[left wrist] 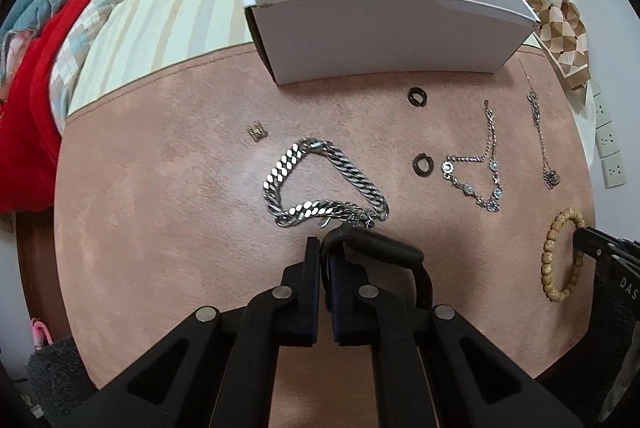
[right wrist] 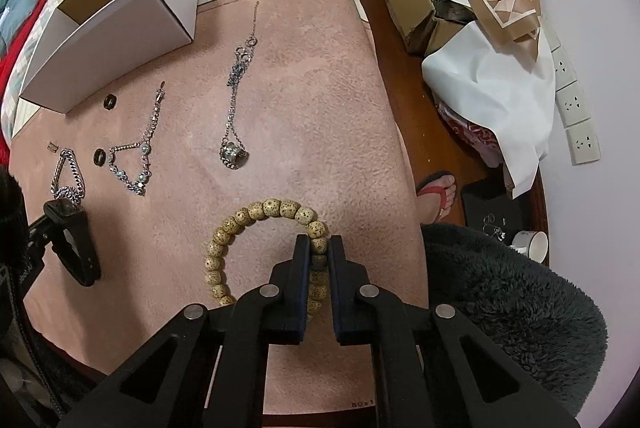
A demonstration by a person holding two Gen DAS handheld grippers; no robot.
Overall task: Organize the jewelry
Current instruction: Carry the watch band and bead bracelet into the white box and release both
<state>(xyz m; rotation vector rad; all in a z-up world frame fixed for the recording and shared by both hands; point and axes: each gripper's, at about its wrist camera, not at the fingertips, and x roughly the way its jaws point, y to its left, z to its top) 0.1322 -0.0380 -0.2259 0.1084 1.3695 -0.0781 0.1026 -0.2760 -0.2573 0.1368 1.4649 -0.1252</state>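
I took the white box (left wrist: 384,27) as my reference; it stood open at the far edge of the pink mat (left wrist: 168,187), and I could see no jewelry inside it. On the mat, on my side of the box, I counted seven pieces — one heavy silver chain bracelet (left wrist: 320,183), one wooden bead bracelet (right wrist: 256,244), two thin silver chains, two dark rings and one small gold ring (left wrist: 256,131).

The first dark ring (left wrist: 418,95) lay just in front of the box; the second (left wrist: 422,163) lay farther from it, beside the gem-set chain (left wrist: 480,167). The other thin chain (right wrist: 237,107), carrying a barrel charm, ran straight out from the box's right corner.

The left gripper (left wrist: 328,244) had its jaws pressed together at the near end of the silver chain bracelet, well in front of the box; whether they actually nipped the clasp I could not tell. The right gripper (right wrist: 319,248) was farthest from the box — its jaws pinched the wooden bead bracelet, one bead showing between the fingers.
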